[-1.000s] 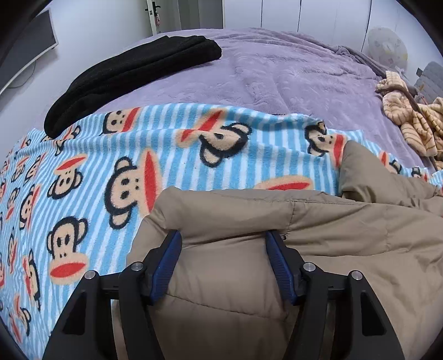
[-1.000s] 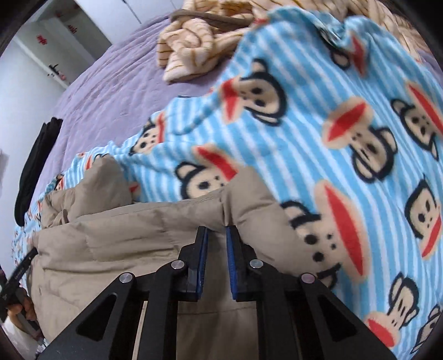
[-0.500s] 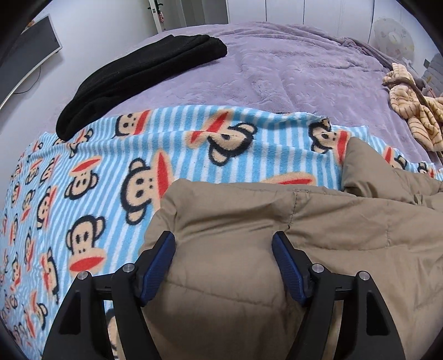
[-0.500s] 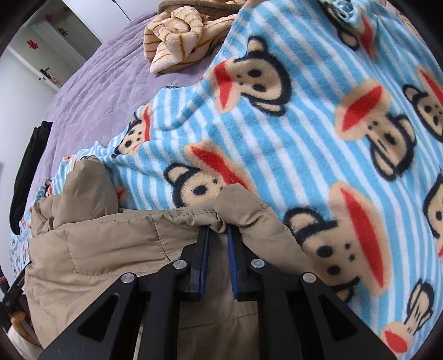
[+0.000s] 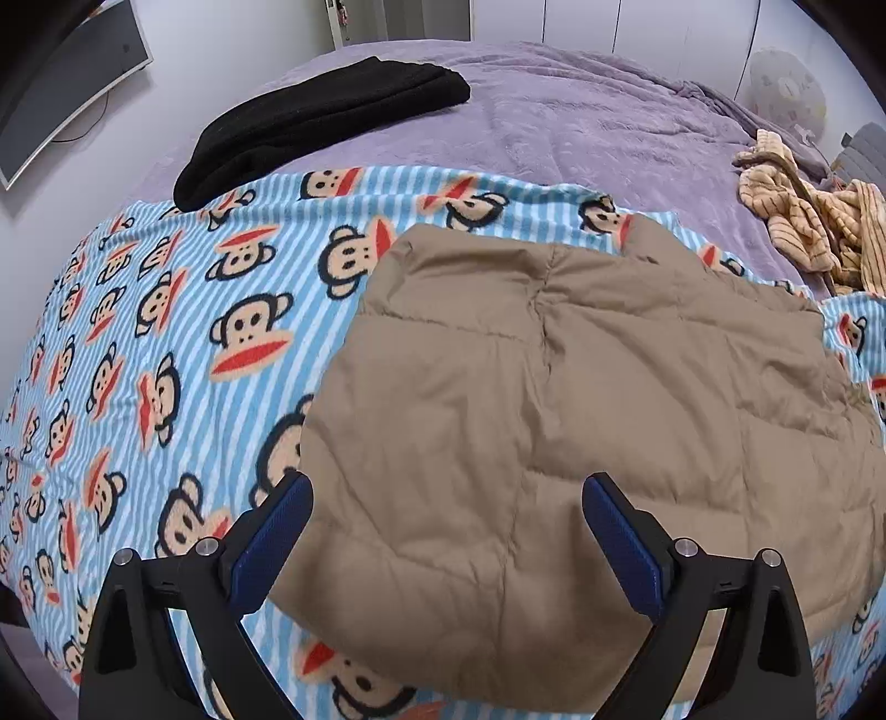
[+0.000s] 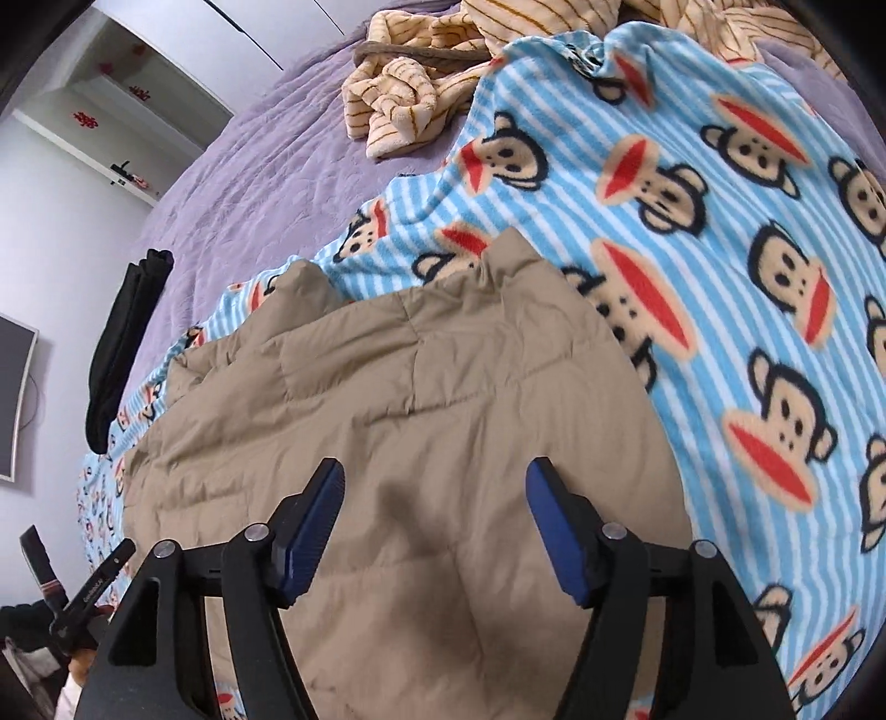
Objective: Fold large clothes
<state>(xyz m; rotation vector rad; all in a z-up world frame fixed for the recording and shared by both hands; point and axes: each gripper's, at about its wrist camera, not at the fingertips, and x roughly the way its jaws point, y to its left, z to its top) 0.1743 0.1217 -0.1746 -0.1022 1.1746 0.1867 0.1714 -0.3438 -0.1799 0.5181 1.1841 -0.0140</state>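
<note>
Monkey-print blanket (image 5: 166,343), black garment (image 5: 326,116)

Premises: a home bedroom. Evidence: bed with purple bedspread (image 5: 581,127), monkey-print blanket (image 5: 166,343) laid over it, clothes (image 5: 814,221) piled on top, wall-mounted television (image 5: 66,77), white wardrobe doors (image 5: 637,27).

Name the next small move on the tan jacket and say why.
Probably bring the left gripper down to pinch the tan jacket at its near-left edge for another fold. Both it and the right gripper hang open, holding nothing, and the jacket lies as a wide slab on the monkey blanket.
</note>
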